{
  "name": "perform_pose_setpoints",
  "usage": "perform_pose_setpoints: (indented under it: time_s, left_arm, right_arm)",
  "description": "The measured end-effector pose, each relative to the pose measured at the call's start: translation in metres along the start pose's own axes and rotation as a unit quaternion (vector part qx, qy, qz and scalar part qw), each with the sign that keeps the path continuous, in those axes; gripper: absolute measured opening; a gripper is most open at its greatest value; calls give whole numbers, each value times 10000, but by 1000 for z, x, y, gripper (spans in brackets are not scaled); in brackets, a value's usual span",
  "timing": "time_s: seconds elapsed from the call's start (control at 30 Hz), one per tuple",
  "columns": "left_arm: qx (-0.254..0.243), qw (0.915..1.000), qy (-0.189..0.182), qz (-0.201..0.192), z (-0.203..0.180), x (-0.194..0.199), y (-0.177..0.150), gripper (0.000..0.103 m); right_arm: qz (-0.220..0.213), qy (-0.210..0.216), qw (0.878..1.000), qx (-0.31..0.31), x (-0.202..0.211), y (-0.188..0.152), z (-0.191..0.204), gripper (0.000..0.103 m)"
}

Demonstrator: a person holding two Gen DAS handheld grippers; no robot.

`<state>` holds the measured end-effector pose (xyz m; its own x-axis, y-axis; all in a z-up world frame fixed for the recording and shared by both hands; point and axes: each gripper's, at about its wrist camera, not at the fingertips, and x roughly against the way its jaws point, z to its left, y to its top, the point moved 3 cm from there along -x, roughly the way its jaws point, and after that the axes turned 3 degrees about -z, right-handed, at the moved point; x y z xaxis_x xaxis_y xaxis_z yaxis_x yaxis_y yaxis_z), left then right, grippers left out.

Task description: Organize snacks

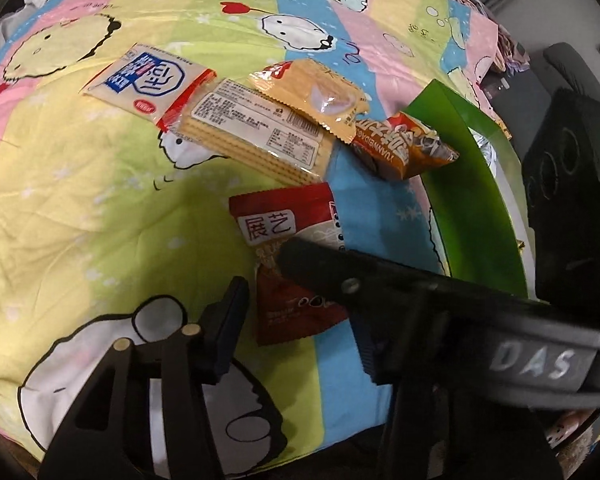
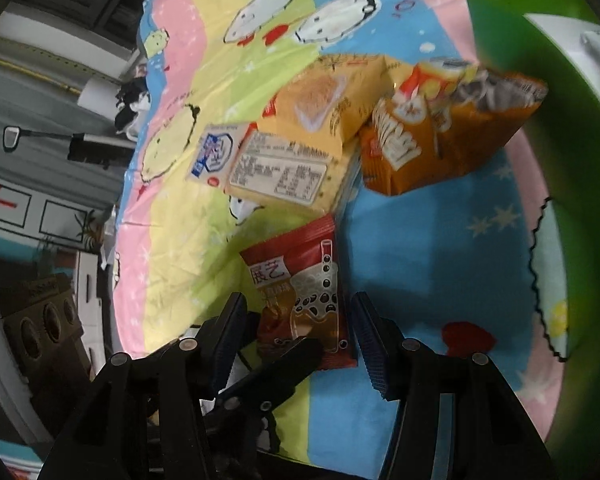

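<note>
A red snack packet (image 1: 284,220) lies flat on the cartoon-print sheet (image 1: 100,220). My left gripper (image 1: 296,328) stands open astride the packet's near end, with a gap showing at each pad. One black finger of my right gripper (image 1: 380,280) reaches in from the right and crosses over the packet's middle. In the right wrist view the same red packet (image 2: 300,280) sits between the fingers of my right gripper (image 2: 300,332), which is open, pads beside its edges. A finger of the left gripper (image 2: 284,360) lies across the packet's lower end there.
Beyond the red packet lie a white-and-blue packet (image 1: 148,80), a clear cracker pack (image 1: 256,132), a yellow packet (image 1: 312,96) and an orange packet (image 1: 404,148), partly overlapping. A green container (image 1: 472,200) stands to the right, a black box (image 1: 572,200) past it.
</note>
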<state>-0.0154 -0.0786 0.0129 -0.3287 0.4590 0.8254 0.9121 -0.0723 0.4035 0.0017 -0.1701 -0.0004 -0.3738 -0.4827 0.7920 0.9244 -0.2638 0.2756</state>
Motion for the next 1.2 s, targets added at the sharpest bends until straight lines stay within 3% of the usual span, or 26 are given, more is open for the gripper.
perform_pose_setpoints:
  time_s: [0.23,0.33,0.57,0.83,1.03,1.2]
  left_arm:
    - [-264,9993,178,-174,-9,2,-1,42]
    - [-395,9985,180,-335,-18,12,2,42]
    - [-901,9913,10,-961,-58,47,19,41]
    - [-1545,9746,-231,-1602,-118,75,37,41]
    - [-2020,9640,-404,-1680,-158,69,49,41]
    - [-2256,9613,-577,-1474,-183,44,56,41]
  right_arm:
    - [-107,-147,9997,134,3,-1,1,42]
    - [-242,-87,9996,122,13,0,3,42]
    - [-1101,-49,9936,234,77,10,14,42]
    - [-2061,-39,9782,266,155,21,8,42]
    - [-2504,-143,9680,74,189,30,-14,42]
    - [-2632,-249,9641,-237,198,35,-41,42]
